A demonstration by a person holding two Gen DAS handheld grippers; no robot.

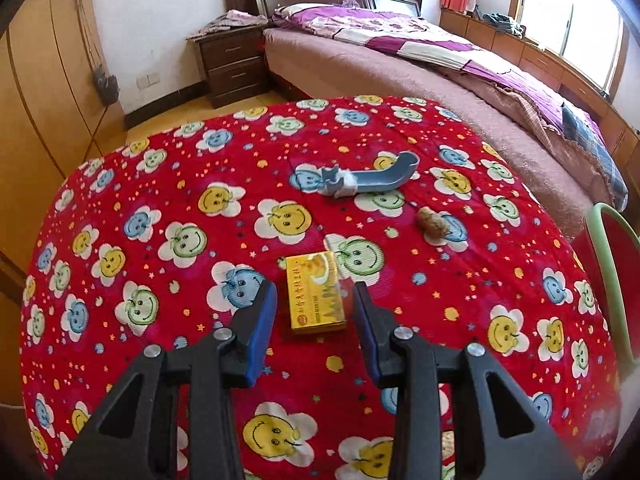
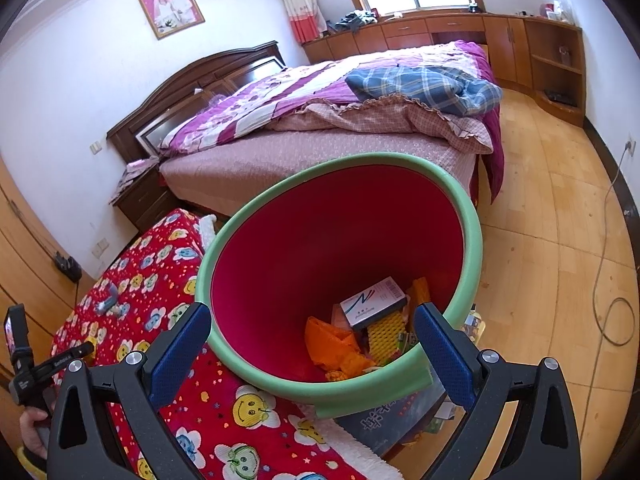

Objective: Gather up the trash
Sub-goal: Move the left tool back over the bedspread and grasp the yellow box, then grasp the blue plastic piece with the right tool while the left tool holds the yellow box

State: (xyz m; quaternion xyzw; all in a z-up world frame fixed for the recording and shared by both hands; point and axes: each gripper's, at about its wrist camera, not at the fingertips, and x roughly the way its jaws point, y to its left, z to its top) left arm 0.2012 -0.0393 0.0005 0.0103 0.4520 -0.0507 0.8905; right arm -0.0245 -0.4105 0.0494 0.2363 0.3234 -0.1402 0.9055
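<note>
The small yellow carton [image 1: 316, 294] lies flat on the red smiley-print quilt [image 1: 160, 208], just ahead of the left gripper [image 1: 316, 312] — jaws part-open, holding nothing. It looks light and crushable — best pinched gently across its long sides. The right gripper [image 2: 312, 332] stands wide open over the green-rimmed bin [image 2: 472, 240], empty.

The red bin [image 1: 612, 280] is cut off at the left wrist view's three o'clock edge, only a strip of green rim showing. In the right wrist view, the trash inside is half hidden behind the near rim [image 2: 360, 392]; the grey object [image 2: 107, 300] at nine o'clock is too small to identify, and the person's hand [image 2: 34, 432] at eight o'clock is cropped.
</note>
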